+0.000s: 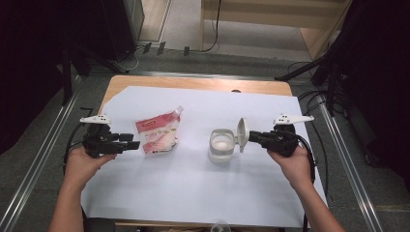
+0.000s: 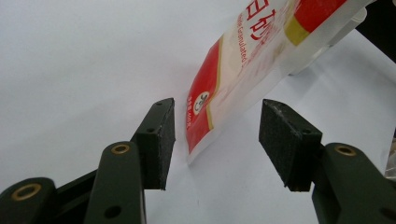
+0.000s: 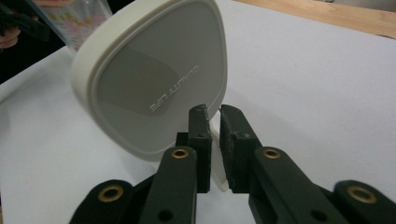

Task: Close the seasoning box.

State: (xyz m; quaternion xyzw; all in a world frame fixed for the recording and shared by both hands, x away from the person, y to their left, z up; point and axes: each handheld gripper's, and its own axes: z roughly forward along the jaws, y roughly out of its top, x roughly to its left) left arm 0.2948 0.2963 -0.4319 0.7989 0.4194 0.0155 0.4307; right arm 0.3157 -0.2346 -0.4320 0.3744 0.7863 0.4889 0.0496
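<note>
Pinching the lid's (image 3: 154, 84) tab in my right tool (image 3: 214, 114), I hold the jar (image 1: 221, 146) open; my left tool (image 2: 215, 122) gapes half-wide, empty, the pouch (image 2: 243, 70) corner just ahead between its jaws.

High view overlooks table (image 1: 193, 193); gripper views sit close.

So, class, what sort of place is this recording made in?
Probably a lab or studio recording bench: a wooden table covered by a white paper sheet, black stands around it, and cables trailing over the floor.
</note>
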